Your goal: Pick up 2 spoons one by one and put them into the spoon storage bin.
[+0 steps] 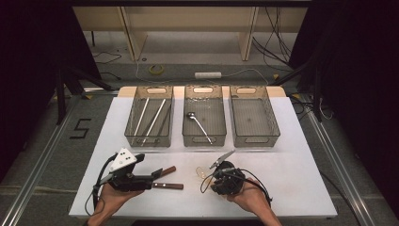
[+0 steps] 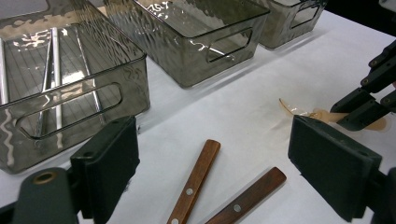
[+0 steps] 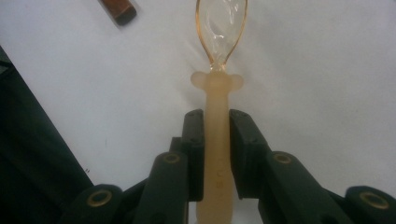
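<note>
1. We hold a gripper in each hand over a white table (image 1: pixel 291 155).
2. Our right gripper (image 1: pixel 214 173) has its jaws clamped on the handle of a spoon (image 3: pixel 215 140).
3. The spoon has a pale yellow handle and a clear bowl. The bowl sticks out past the jaws and points away from us.
4. In the high view the spoon (image 1: pixel 202 172) is just in front of the middle bin (image 1: pixel 204 136), on our side of it. Its bowl lies low, at the table.
5. Our left gripper (image 1: pixel 153 178) has its jaws wide apart. Nothing is between the pads (image 2: pixel 112 163).
6. Two brown wooden handles (image 2: pixel 198 179) lie on the table in the gap between those open jaws. They are side by side and close, with little silver dots on them.
7. The handles are in front of the left bin (image 1: pixel 149 136), nearer to us than the bin is.
8. Three clear grey bins stand in a row at the far side of the table. The left bin holds long thin white sticks (image 1: pixel 155 117).
9. The middle bin holds a metal spoon (image 1: pixel 197 123) lying flat.
10. The right bin (image 1: pixel 254 136) stands just beside the middle bin.
11. From the left gripper view we see the right gripper (image 2: pixel 348 114) off to the side, holding the spoon low by the table.
</note>
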{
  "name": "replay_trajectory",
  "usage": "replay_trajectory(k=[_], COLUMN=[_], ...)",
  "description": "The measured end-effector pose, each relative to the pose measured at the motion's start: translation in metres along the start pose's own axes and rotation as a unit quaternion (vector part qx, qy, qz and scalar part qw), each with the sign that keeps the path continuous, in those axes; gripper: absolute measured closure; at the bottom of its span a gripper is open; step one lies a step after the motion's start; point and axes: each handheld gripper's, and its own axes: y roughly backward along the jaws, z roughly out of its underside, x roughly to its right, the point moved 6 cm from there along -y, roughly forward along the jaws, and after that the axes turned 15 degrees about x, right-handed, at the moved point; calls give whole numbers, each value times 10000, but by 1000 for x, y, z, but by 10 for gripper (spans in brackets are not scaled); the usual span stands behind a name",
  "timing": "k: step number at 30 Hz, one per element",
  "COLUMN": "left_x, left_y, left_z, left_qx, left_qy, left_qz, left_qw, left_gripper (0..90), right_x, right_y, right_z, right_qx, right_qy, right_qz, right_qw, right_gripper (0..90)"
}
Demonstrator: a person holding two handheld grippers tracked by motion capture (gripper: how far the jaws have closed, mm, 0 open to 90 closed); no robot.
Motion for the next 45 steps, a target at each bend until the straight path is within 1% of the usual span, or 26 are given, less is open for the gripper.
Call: replay_trajectory(k=[6, 14, 19, 21, 24, 27, 32, 40, 45], left_x=[0, 1, 1, 1, 1, 0, 0, 0, 0], left_y=[0, 0, 0, 0, 0, 0, 0, 0, 0], left_z=[0, 0, 0, 0, 0, 0, 0, 1, 1], left_qx=[-4, -3, -5, 0, -8, -6, -5, -23, -30], left_qy=[5, 29, 32, 25, 29, 20, 20, 29, 15], left_qz=[-1, 11, 14, 10, 9, 8, 2, -4, -13], left_qw=[10000, 10000, 10000, 10000, 10000, 10000, 10000, 10000, 10000], left_gripper=[156, 155, 156, 156, 155, 155, 156, 155, 155], right_x=[5, 12, 15, 16, 19, 23, 26, 33, 37], right_y=[6, 13, 14, 15, 15, 16, 18, 20, 22], right_z=[-4, -7, -9, -10, -10, -11, -15, -22, -30], right_qx=[142, 285, 358, 428, 467, 536, 655, 792, 894], right_qy=[0, -47, -44, -15, -53, -89, -88, -155, -119], right_qz=[7, 72, 88, 99, 142, 136, 151, 156, 171], right_qw=[9999, 9996, 9993, 9990, 9988, 9984, 9977, 9966, 9958], right_gripper=[778, 778, 778, 778, 777, 777, 777, 777, 777])
